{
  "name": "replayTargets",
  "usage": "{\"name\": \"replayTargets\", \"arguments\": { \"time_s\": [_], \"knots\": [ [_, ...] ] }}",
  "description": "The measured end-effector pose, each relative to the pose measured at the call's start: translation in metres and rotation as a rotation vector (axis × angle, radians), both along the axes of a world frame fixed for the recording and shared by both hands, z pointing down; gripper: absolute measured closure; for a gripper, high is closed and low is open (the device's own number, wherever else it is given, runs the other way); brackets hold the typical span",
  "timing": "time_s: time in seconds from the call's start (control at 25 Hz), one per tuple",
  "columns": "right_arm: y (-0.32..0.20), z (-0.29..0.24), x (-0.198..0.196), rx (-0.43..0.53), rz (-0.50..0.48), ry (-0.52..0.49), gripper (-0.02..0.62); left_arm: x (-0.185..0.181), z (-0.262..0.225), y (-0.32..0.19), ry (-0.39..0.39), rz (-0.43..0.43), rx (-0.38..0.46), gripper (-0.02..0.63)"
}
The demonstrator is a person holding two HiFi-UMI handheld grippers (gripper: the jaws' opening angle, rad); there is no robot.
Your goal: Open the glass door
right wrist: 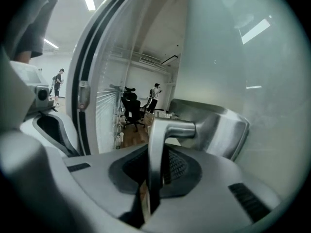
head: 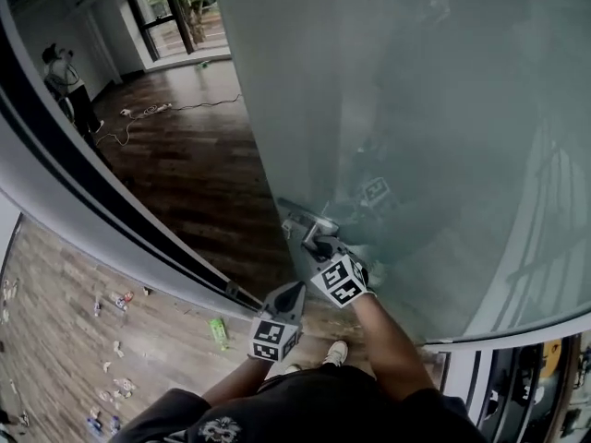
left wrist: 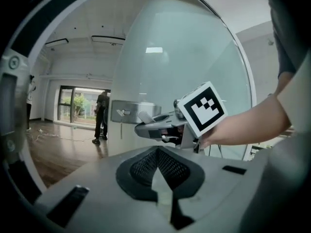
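Just left of the handle (head: 307, 218), the left gripper (head: 294, 291) hung idle, its fingers pressed together on nothing. The right gripper (head: 319, 244) had its fingers clamped on the handle's metal lever, which sat at the free edge of the glass door (head: 416, 109). That edge stood clear of the frame (head: 111, 220) left of the handle, so the opening looked partly done. The next move probably called for carrying the handle further along the door's arc without slipping. Counted: one person (head: 63, 79) far left of the handle, two grippers, one handle, one door.
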State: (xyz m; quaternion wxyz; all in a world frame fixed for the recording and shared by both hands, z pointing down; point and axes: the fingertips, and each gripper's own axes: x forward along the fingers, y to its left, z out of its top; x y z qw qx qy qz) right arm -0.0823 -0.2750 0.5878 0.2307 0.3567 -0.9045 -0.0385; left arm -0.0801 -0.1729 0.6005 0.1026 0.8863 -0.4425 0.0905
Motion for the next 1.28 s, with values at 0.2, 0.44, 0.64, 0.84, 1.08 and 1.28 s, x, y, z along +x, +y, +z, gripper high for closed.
{"name": "replayTargets", "arguments": {
  "time_s": [0.2,0.44,0.64,0.84,1.08,1.28],
  "knots": [
    [-0.076,-0.022,0.046,-0.007,0.062,0.001,0.555,0.032,-0.040,-0.058,0.016,-0.088,0.021,0.600],
    [-0.145,0.013,0.071,-0.015,0.156,-0.020,0.555,0.026,-0.019,-0.101,0.005,-0.146,0.088,0.600],
    [-0.215,-0.002,0.142,-0.028,0.225,-0.027,0.555,0.079,-0.033,-0.152,-0.002,-0.131,0.083,0.600],
    [-0.273,0.007,0.196,-0.033,0.311,-0.032,0.555,0.109,-0.016,-0.201,0.003,-0.089,0.062,0.600],
    [-0.351,0.011,0.262,-0.031,0.424,-0.052,0.555,0.145,-0.022,-0.277,-0.053,-0.009,0.087,0.600],
    [-0.401,0.014,0.330,-0.035,0.512,-0.058,0.555,0.180,-0.025,-0.325,-0.037,0.073,0.070,0.600]
  ]
}}
